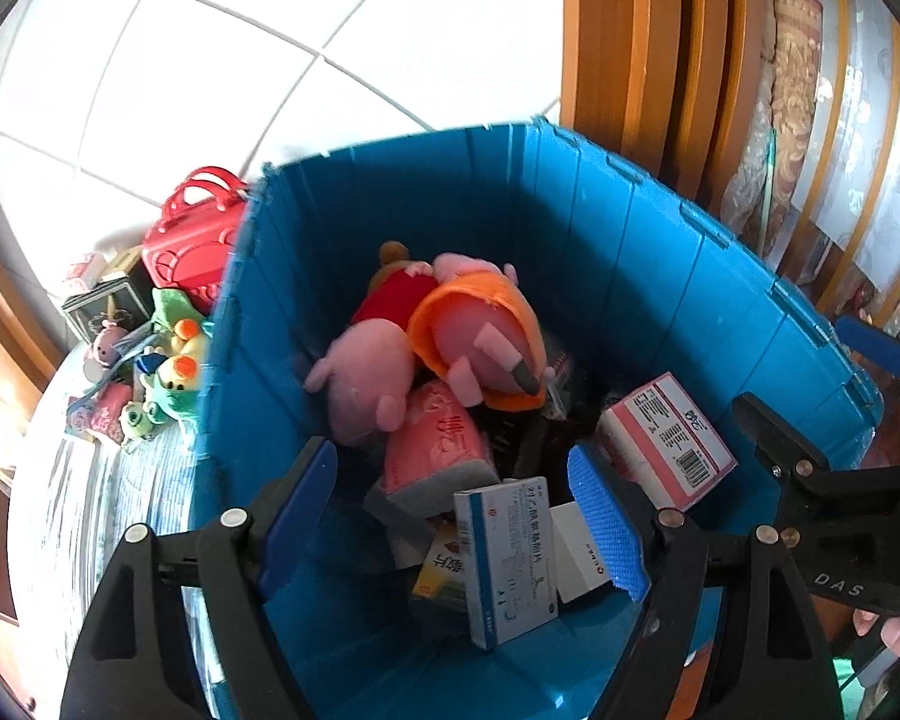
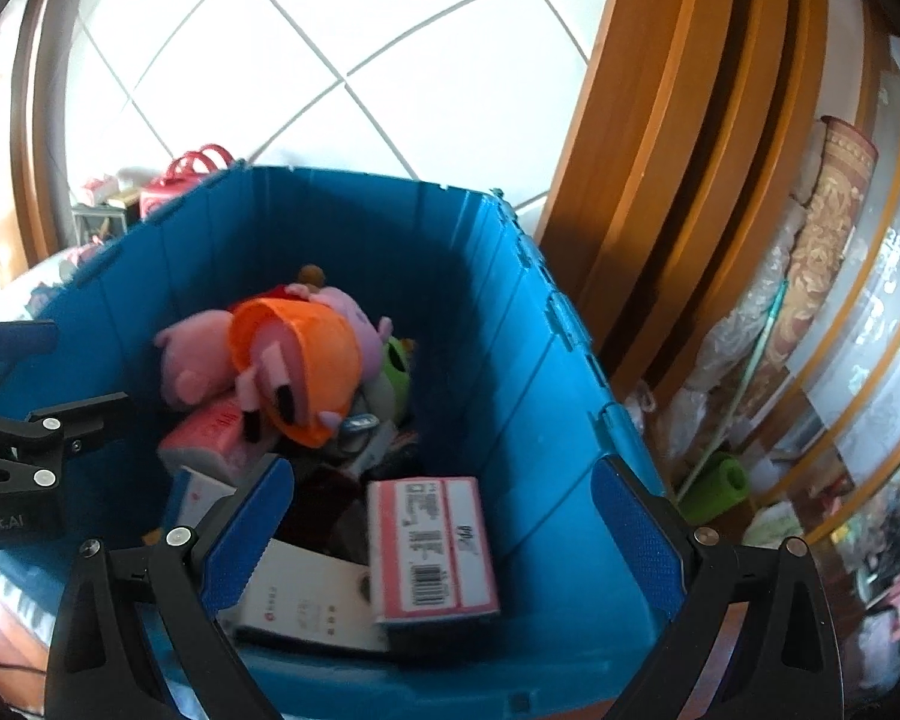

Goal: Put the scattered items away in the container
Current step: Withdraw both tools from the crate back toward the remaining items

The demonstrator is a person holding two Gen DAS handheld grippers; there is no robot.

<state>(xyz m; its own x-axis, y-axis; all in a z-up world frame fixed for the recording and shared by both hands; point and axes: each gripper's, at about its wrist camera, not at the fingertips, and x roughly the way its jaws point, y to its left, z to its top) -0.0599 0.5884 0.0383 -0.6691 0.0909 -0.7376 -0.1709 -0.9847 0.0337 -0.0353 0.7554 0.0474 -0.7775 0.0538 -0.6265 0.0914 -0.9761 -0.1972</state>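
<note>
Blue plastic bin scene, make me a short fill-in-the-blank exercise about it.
1. The pink plush pig lies inside the ___ plastic bin.
2. The red plastic handbag sits ___ the bin.
3. The left gripper holds ___.
4. The pig in the orange dress lies ___ the pink-and-white box.

Missing: blue; outside; nothing; behind

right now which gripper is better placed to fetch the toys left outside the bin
Left. The leftover toy pile lies beside the blue bin on the left gripper's side, and it is open and empty. The right gripper hangs opposite.
</note>
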